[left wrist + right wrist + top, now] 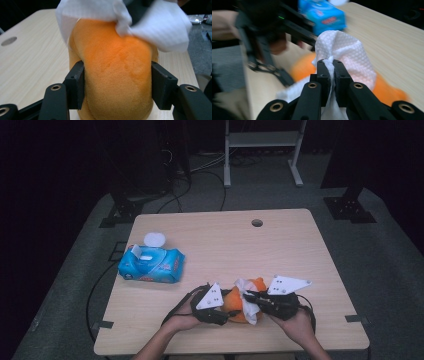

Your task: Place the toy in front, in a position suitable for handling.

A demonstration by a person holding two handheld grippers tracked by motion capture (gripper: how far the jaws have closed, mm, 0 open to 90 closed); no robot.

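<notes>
Centrally, a pale wood table (300, 255) is standing on grey carpet (380, 250); left gripper (117, 82) is clamping orange plush (115, 75), right gripper (331, 68) is pinching white wipe (342, 45).

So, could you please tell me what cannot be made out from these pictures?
- Orange plush item: what it is; the white wipe drapes its far end in the left gripper view, and both grippers hide much of it in the high view.
- Blue wipes pack: print too small in the high view, blurred and cut off by the top edge in the right gripper view.
</notes>
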